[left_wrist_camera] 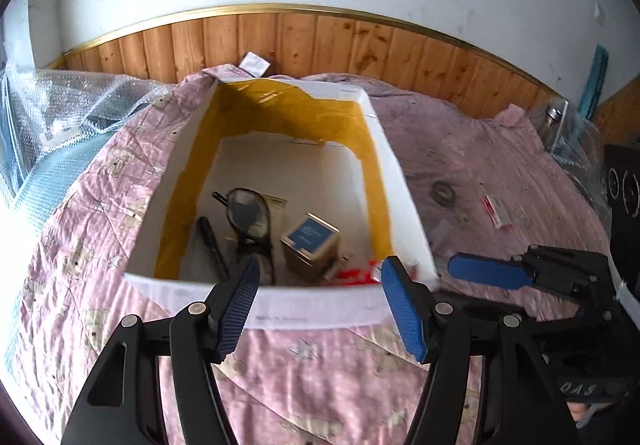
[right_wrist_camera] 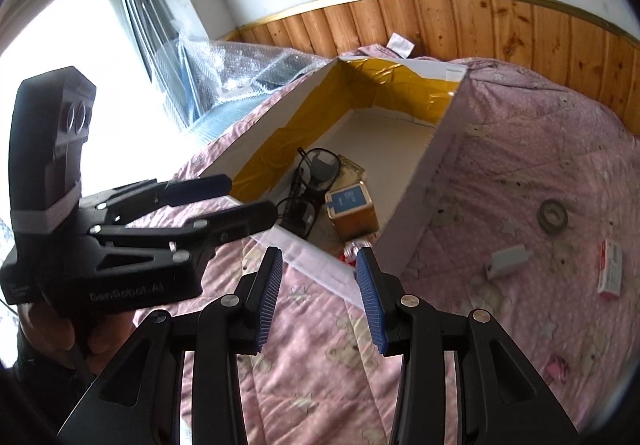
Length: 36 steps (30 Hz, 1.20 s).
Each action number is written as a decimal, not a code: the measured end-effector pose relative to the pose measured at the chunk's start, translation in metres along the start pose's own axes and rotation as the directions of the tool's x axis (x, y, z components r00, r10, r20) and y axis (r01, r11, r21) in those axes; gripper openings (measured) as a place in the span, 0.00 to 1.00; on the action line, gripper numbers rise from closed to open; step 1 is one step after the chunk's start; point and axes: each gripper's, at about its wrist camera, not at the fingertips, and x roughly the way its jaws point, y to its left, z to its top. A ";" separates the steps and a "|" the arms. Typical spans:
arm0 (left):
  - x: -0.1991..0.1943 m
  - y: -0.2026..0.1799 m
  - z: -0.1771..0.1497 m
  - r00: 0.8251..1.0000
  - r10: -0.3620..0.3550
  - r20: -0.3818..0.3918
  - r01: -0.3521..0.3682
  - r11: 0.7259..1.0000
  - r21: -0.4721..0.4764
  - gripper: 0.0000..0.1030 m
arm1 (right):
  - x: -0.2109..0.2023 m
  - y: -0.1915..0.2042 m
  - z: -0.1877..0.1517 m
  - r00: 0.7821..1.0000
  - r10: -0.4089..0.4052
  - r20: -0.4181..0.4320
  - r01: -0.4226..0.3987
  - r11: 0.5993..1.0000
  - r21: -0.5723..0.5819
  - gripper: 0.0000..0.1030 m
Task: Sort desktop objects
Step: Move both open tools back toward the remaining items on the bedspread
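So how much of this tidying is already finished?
Partly done. The white box already holds eyeglasses, a small blue-topped tin and something red. Nothing is in hand: the left gripper and right gripper both hang open and empty at its near edge. Still out on the pink quilt: a tape roll, a small white block and a red-and-white packet.

Pink quilt (right_wrist_camera: 520, 173) (bear-printed) under box (right_wrist_camera: 424, 181), tape roll (right_wrist_camera: 553, 216), small packets (right_wrist_camera: 610, 271).

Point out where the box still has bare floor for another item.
The box floor is bare across its far half, below the yellow-lined back wall. The near end is crowded: glasses, blue-topped tin and red wrapper.
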 end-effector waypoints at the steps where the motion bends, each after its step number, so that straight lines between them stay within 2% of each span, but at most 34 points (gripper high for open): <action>1: -0.002 -0.006 -0.003 1.000 0.001 -0.002 -0.001 1.000 0.009 0.63 | -0.005 -0.003 -0.004 1.000 0.002 0.004 -0.002 1.000 0.011 0.41; 7: -0.012 -0.038 -0.018 1.000 0.016 0.009 -0.016 0.999 0.051 0.63 | -0.029 -0.016 -0.029 1.000 0.014 0.024 -0.016 0.998 0.060 0.43; 13: -0.025 -0.071 -0.033 1.000 0.003 0.027 -0.005 0.996 0.088 0.63 | -0.049 -0.031 -0.055 0.999 0.016 0.044 -0.021 0.994 0.111 0.44; 16: -0.025 -0.082 -0.038 1.000 -0.025 0.013 0.024 0.996 0.088 0.63 | -0.058 -0.041 -0.067 0.999 0.014 0.050 -0.021 0.990 0.139 0.44; 19: -0.027 -0.094 -0.045 1.000 -0.015 0.014 0.014 0.994 0.106 0.63 | -0.068 -0.051 -0.079 0.998 0.007 0.063 -0.017 0.986 0.165 0.44; 23: -0.023 -0.110 -0.056 0.999 -0.041 -0.006 0.042 0.993 0.112 0.63 | -0.081 -0.070 -0.100 0.997 -0.023 0.069 0.008 0.978 0.208 0.44; 29: -0.010 -0.135 -0.068 0.995 -0.084 -0.045 0.089 0.987 0.132 0.63 | -0.093 -0.104 -0.135 0.996 -0.086 0.035 0.073 0.958 0.278 0.44; 36: 0.012 -0.161 -0.076 0.987 -0.130 -0.094 0.143 0.979 0.143 0.63 | -0.099 -0.137 -0.157 0.992 -0.128 0.019 0.114 0.934 0.338 0.44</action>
